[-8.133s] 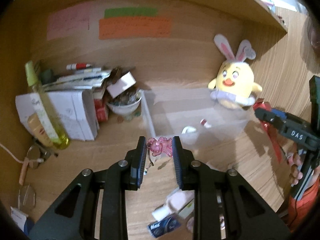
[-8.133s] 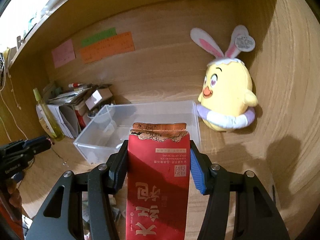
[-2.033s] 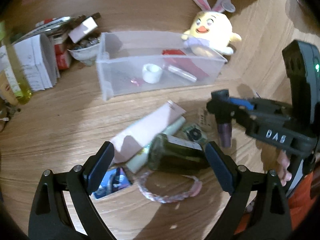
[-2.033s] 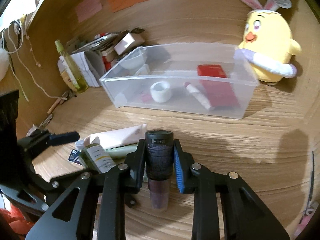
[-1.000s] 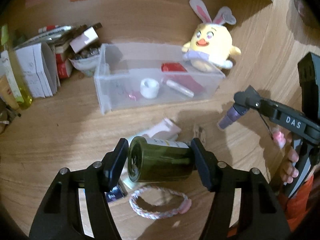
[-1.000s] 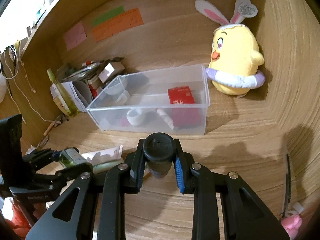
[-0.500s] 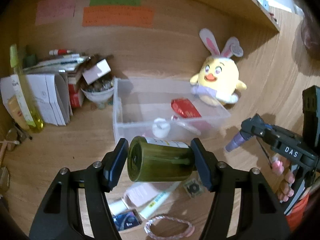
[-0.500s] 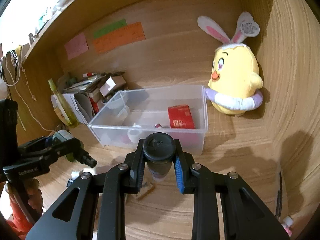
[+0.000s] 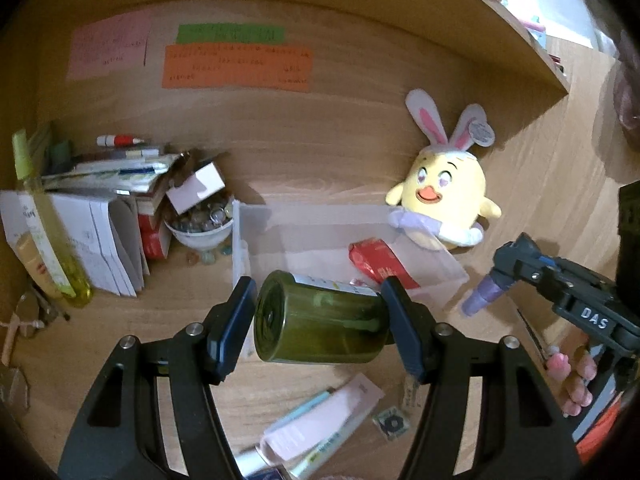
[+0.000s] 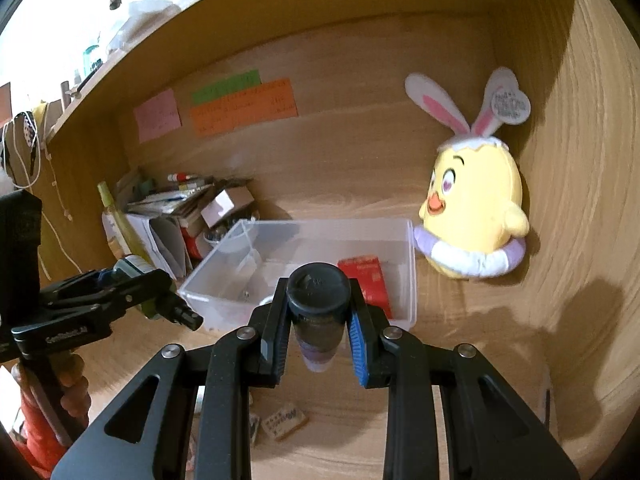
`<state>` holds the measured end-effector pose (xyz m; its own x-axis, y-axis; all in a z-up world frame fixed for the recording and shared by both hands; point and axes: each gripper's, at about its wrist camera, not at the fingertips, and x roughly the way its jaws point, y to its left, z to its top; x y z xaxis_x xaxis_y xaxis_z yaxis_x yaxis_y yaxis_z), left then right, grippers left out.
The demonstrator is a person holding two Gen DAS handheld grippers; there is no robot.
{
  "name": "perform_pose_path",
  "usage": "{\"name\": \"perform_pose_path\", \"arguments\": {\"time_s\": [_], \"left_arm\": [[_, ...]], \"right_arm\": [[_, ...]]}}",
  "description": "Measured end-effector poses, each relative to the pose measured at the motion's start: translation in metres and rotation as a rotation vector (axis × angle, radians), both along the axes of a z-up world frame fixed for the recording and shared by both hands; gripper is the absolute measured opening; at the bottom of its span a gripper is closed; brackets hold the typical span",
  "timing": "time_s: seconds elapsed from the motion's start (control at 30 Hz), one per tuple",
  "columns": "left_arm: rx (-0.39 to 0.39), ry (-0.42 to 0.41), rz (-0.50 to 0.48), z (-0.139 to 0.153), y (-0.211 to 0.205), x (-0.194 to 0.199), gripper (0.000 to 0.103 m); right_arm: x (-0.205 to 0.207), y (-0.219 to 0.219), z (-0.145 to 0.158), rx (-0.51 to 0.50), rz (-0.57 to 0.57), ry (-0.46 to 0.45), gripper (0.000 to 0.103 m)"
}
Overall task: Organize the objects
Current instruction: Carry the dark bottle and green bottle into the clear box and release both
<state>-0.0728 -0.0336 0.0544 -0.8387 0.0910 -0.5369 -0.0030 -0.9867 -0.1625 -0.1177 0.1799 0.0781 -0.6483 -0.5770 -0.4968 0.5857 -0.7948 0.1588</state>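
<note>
The left hand-held gripper is clamping a dark green bottle lying crosswise between its widely spaced pads, clear of the surface. The right hand-held gripper is pinching a black-capped purple bottle hanging cap-up between narrowly set pads. A clear plastic bin is sitting just beyond both, with a red packet lying inside. A yellow plush chick is standing beside the bin, ahead and right of the right hand-held gripper.
</note>
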Motion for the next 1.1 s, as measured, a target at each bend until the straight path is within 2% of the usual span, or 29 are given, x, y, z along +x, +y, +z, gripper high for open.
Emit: {"name": "perform_pose_path", "arguments": {"time_s": [0.23,0.43,0.87,1.1], "left_arm": [[-0.013,-0.008,0.044,0.001,-0.010,-0.023,0.064],[-0.022,-0.052,0.058,-0.009,-0.015,-0.044,0.064],[-0.032,-0.134,0.020,-0.030,-0.008,-0.081,0.064],[-0.044,-0.173,-0.001,-0.044,0.000,-0.092,0.064]], "right_arm": [[-0.013,-0.007,0.017,-0.001,0.005,0.053,0.023],[-0.031,-0.014,0.019,0.019,-0.005,0.063,0.023],[-0.076,-0.032,-0.018,0.130,-0.063,-0.003,0.023],[-0.081,-0.046,-0.035,0.247,-0.098,0.028,0.023]]}}
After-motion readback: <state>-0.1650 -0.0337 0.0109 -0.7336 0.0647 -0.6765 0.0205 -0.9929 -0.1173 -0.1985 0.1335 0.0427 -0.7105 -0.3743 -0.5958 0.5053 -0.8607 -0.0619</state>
